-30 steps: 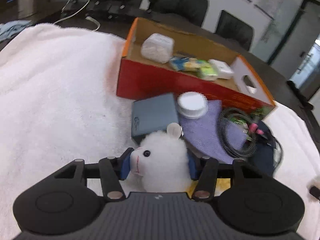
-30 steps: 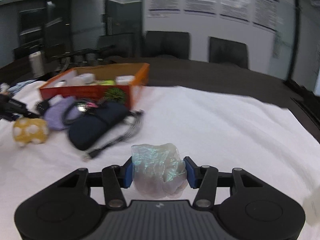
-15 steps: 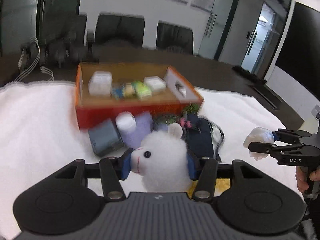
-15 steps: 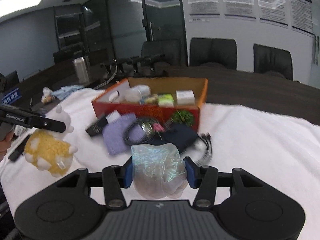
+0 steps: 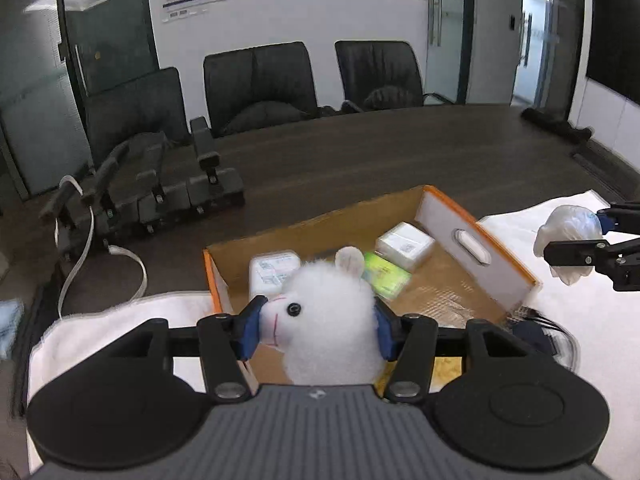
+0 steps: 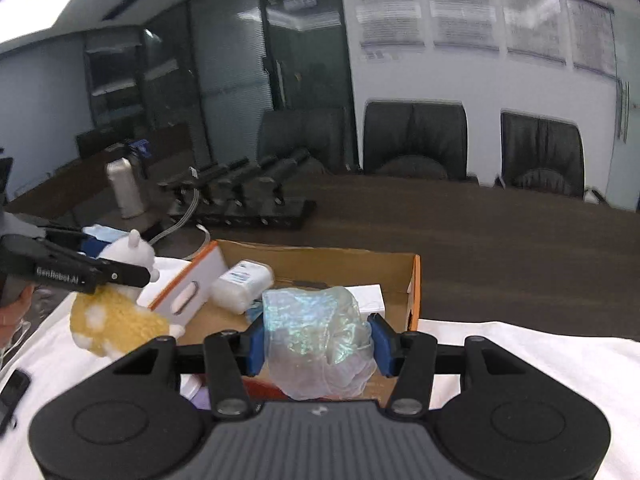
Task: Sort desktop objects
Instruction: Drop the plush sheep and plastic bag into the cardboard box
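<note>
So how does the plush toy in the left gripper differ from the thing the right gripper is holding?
The plush toy is opaque, fluffy white with a yellow body; the crumpled plastic wrap is translucent and shimmery. The plush toy has a face and ears; the plastic wrap is a shapeless wad. Both are soft, each clamped between blue pads, left gripper and right gripper, near the cardboard box.

Ahead of the left claw point(image 5: 318, 330), the box point(image 5: 476, 236) is open-topped; white packs point(image 5: 405, 245) crowd its far end, the near floor bare.
</note>
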Demonstrator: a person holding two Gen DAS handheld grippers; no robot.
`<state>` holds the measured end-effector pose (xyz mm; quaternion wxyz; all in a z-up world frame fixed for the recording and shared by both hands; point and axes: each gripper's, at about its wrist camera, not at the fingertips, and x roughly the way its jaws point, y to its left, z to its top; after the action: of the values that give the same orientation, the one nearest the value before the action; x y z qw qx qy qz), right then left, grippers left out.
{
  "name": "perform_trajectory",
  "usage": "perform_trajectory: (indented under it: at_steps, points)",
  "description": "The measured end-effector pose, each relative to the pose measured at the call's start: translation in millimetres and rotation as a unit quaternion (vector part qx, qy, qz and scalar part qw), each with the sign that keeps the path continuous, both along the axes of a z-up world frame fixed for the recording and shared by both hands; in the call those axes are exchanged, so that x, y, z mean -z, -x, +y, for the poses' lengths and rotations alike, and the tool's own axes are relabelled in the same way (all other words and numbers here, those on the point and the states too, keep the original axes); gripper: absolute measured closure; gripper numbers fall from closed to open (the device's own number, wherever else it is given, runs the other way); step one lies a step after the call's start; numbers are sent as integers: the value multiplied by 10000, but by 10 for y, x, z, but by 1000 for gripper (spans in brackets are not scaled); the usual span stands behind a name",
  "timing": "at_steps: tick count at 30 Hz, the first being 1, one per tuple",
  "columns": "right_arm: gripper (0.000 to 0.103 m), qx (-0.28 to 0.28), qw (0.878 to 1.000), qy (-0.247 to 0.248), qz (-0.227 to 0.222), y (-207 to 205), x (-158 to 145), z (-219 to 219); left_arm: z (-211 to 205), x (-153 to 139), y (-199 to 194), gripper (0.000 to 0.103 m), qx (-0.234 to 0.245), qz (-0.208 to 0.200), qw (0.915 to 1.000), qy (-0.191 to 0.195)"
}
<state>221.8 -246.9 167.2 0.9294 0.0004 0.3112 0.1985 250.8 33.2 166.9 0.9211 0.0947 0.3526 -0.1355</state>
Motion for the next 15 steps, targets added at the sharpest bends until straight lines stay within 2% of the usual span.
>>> perform_trajectory:
  at_steps: [5, 11, 15]
  points:
    - [53, 87, 9987, 229, 453, -568, 280, 264, -2, 286, -577, 48, 369, 644, 9972, 27]
    - [53, 36, 9951, 590, 798, -887, 671, 476, -7, 878, -943, 47, 280, 1144, 9902, -754]
    - [53, 49, 9888, 865, 1213, -999, 850, 536, 49, 1048, -973, 46, 503, 1462, 9839, -899]
